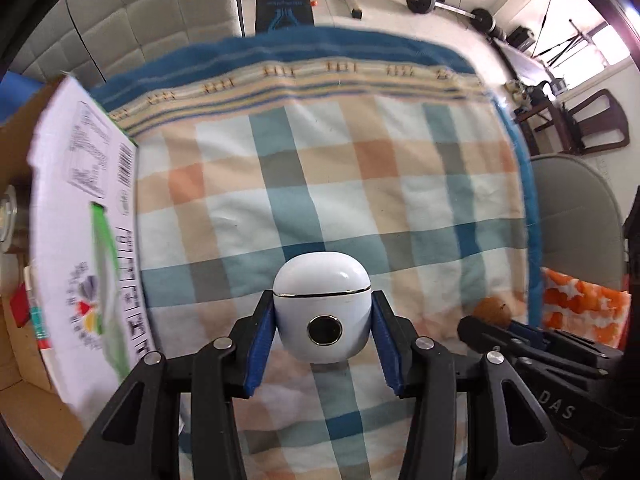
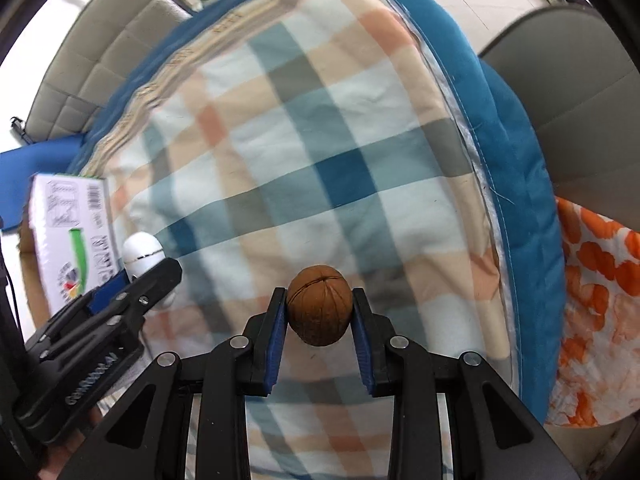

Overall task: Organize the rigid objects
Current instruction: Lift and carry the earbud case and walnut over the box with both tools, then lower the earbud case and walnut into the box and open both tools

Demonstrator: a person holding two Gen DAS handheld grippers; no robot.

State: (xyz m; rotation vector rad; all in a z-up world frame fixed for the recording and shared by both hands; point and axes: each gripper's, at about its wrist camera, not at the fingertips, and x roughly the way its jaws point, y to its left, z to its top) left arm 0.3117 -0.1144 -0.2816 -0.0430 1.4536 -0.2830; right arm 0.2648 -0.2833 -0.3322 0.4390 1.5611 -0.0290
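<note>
My left gripper (image 1: 322, 312) is shut on a white rounded case (image 1: 322, 304) with a dark round button, held above the checked blanket (image 1: 320, 184). My right gripper (image 2: 319, 308) is shut on a brown walnut (image 2: 319, 304) above the same blanket (image 2: 304, 152). In the left wrist view the right gripper (image 1: 492, 326) and the walnut (image 1: 494, 308) show at lower right. In the right wrist view the left gripper (image 2: 136, 276) with the white case (image 2: 143, 254) shows at lower left. A cardboard box with a white printed flap (image 1: 80, 232) stands at the left.
The box (image 1: 16, 332) holds small items, including a red one. The box flap also shows in the right wrist view (image 2: 68, 232). A grey chair (image 1: 576, 208) and an orange-patterned cloth (image 2: 596, 320) lie off the blanket's right edge. A padded headboard (image 1: 152, 12) is behind.
</note>
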